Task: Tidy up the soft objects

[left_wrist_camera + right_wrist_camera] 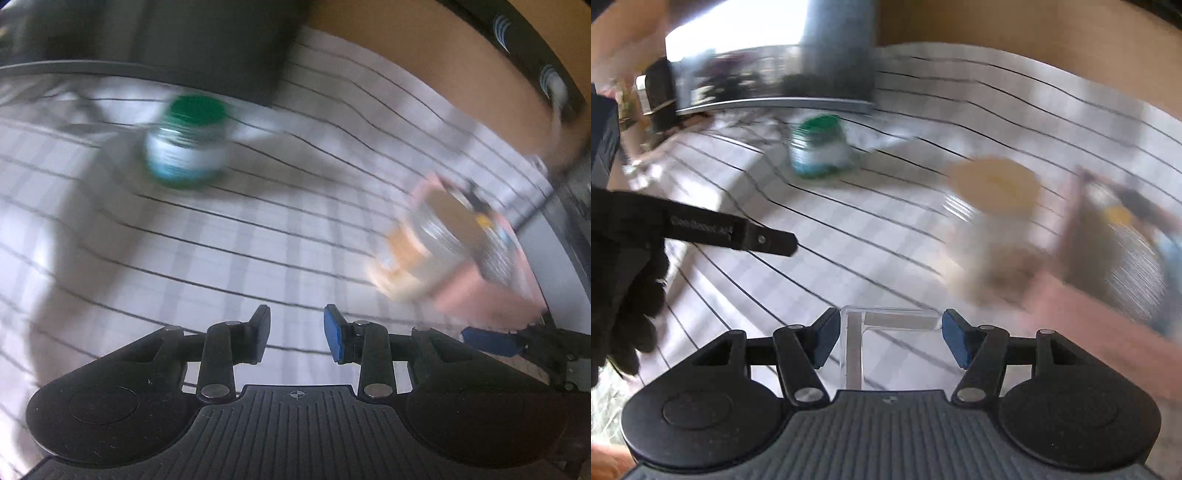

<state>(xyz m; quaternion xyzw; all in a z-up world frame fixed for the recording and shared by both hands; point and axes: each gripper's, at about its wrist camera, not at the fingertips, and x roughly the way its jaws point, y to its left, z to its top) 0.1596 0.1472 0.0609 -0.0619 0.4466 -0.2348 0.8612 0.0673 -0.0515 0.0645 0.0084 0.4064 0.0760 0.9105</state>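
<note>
Left gripper [297, 334]: jaws are held apart, with nothing between them, above the checked tablecloth [229, 236].
Right gripper [886, 338]: a clear plastic box [890, 332] is clamped between the blue pads [955, 341].
Green-lidded jar [188, 144]: seen blurred at 11 o'clock from the left gripper, standing on the cloth.
Pink tray [476, 291]: placed at 2 o'clock, with a tan-lidded jar [417, 251] lying against it.
Soft objects: none can be made out through the blur.

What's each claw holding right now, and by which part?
Left claw: nothing, open over the striped cloth. Right claw: a clear plastic box between its pads, held by its two side walls.
</note>
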